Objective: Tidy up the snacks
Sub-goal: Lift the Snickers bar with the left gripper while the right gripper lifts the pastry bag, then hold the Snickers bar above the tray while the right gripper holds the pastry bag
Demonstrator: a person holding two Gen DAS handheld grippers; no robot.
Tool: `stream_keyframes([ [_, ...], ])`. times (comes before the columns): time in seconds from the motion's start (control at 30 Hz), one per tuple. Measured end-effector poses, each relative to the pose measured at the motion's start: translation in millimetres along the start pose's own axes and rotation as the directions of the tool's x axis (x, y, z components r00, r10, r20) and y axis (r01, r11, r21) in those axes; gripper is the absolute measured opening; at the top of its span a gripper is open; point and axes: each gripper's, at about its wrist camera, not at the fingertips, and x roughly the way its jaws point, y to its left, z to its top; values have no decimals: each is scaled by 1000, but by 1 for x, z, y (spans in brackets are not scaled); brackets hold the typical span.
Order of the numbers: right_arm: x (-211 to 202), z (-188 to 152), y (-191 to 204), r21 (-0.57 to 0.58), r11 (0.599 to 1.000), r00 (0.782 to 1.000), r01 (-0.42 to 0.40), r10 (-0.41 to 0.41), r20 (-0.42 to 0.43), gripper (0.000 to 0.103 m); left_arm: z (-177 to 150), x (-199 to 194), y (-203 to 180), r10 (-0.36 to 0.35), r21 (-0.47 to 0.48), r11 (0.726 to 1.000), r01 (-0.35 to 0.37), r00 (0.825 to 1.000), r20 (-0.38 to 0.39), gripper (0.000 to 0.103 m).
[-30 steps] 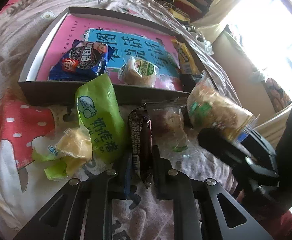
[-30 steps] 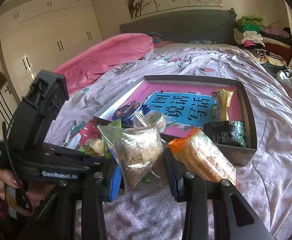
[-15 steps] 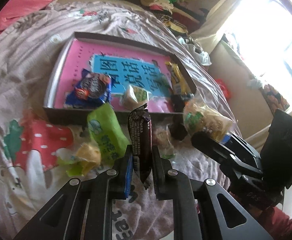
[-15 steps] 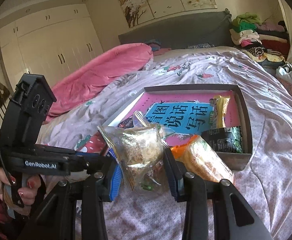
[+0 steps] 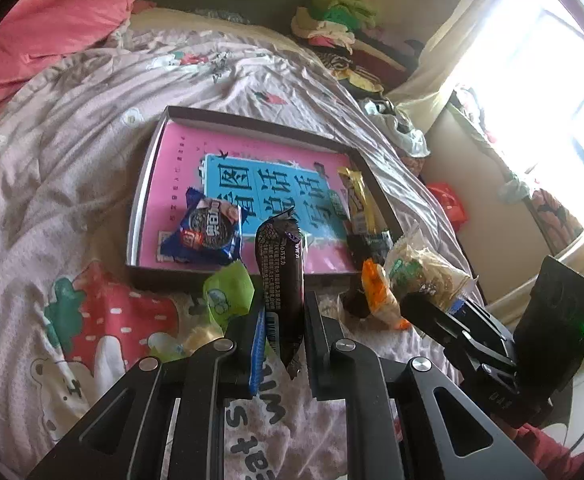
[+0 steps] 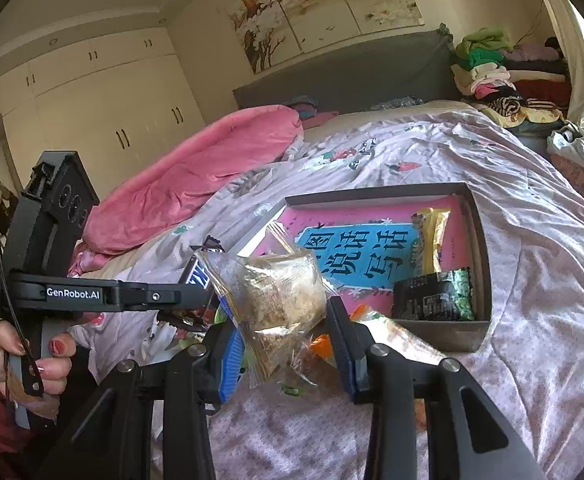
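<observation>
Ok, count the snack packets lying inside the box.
3: blue cookie packet near left, yellow bar along the right wall, dark packet in the near right corner. The held chocolate bar may hide another.

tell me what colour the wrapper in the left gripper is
Dark brown, almost black, with small white print: the wrapper shows best in the left wrist view.

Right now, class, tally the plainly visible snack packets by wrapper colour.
Blue packet: 1
Yellow bar: 1
Black-and-green packet: 1
Green packet: 1
Orange packet: 1
Dark chocolate bar, in the left gripper: 1
Clear packet, in the right gripper: 1
Total: 7; partly hidden ones left out.
</observation>
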Motion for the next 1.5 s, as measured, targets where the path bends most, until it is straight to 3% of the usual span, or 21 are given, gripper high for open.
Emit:
stream_keyframes([
  [0.8, -4, 10, -17, 47, 997, 997, 56, -57, 42, 40, 29, 11, -11, 33, 21, 999, -34, 999, 42, 17],
  [1.5, 3, 20, -29, 62, 994, 994, 87, -90, 55, 40, 44, 48, -7, 69, 19, 997, -69, 998, 12, 17],
])
